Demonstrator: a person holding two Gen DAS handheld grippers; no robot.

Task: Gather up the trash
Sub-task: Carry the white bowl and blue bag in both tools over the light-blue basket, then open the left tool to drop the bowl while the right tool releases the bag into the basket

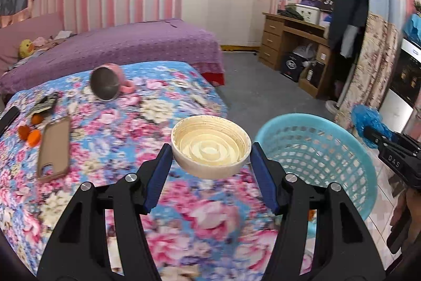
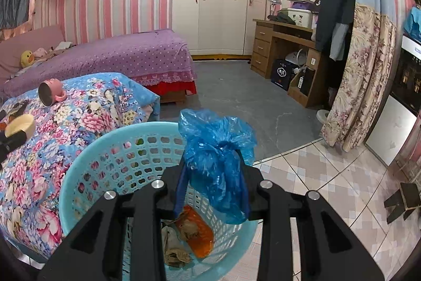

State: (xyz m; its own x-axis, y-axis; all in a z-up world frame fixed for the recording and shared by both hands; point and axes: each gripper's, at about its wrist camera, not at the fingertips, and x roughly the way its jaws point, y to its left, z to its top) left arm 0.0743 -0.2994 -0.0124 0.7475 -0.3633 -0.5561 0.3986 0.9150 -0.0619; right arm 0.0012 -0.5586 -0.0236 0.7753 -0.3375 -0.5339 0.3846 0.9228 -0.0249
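The left gripper [image 1: 210, 149] held a cream paper bowl [image 1: 210, 146] between its two blue pads, its jaws closed against the bowl's sides. The bowl hung clear above the floral bench [image 1: 110, 149], its open mouth facing up and tilted toward the camera, just left of the turquoise basket [image 1: 342, 149]. The right gripper [image 2: 214, 170] was clamped on a crumpled blue plastic bag [image 2: 218, 157], which stood with its long axis roughly upright, bunched top above the jaws and tail hanging into the basket [image 2: 86, 175]. Orange wrapper and brown scraps [image 2: 189, 236] lay on the basket's bottom. A pink mug [image 1: 108, 82] lay on its side on the bench, mouth toward the camera, beside a phone case [image 1: 54, 146] and oranges [image 1: 30, 134].
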